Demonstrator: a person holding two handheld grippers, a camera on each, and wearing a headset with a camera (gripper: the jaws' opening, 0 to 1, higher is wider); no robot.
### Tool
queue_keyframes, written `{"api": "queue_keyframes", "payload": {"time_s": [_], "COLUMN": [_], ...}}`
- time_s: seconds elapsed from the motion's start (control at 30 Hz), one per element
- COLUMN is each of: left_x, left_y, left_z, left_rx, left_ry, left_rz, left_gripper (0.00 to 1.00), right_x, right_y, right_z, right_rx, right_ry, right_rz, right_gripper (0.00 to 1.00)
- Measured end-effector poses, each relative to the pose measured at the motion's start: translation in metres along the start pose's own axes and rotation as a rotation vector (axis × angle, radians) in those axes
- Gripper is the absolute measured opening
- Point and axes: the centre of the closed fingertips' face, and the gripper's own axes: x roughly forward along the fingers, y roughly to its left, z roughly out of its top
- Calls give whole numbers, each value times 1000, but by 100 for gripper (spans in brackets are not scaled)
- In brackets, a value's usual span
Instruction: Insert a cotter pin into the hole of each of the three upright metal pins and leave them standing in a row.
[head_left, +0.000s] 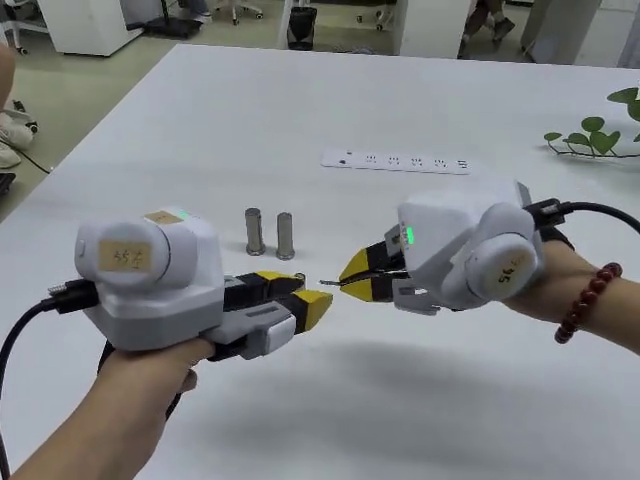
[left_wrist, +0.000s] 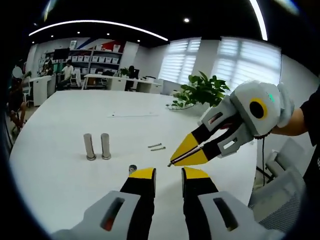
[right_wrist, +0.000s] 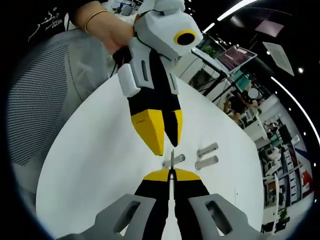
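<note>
The left gripper (head_left: 312, 300) is being held level, its jaws standing slightly apart. The right gripper (head_left: 355, 278) is facing it tip to tip, just short of touching, its jaws pinching a cotter pin (head_left: 330, 283) that is pointing toward the left gripper.

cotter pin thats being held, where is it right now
In the right gripper view the cotter pin sticks out of the right gripper, tip just below the left gripper, with two upright metal pins to its right.
</note>
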Motion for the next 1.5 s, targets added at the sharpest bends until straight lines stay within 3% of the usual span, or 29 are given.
{"api": "queue_keyframes", "payload": {"time_s": [0.2, 0.6, 1.03, 1.27, 1.5], "left_x": [0, 1, -1, 0, 1], "left_y": [-8, -12, -12, -15, -18], "left_z": [6, 10, 11, 7, 5], "left_rx": [-75, -102, -144, -125, -62], "left_ry": [-26, -47, -60, -39, -25], "left_rz": [-36, -55, -62, -68, -90], "left_gripper": [10, 2, 0, 0, 0], "right_x": [-4, -11, -13, -12, -12], "right_y": [0, -1, -1, 2, 6], "right_z": [9, 17, 22, 20, 18], "right_rx": [-29, -42, -60, -70, 17], "right_ry": [-11, -24, -28, -16, -38], "right_rz": [-13, -37, -51, -42, -28], "right_gripper": [0, 0, 0, 0, 0]}}
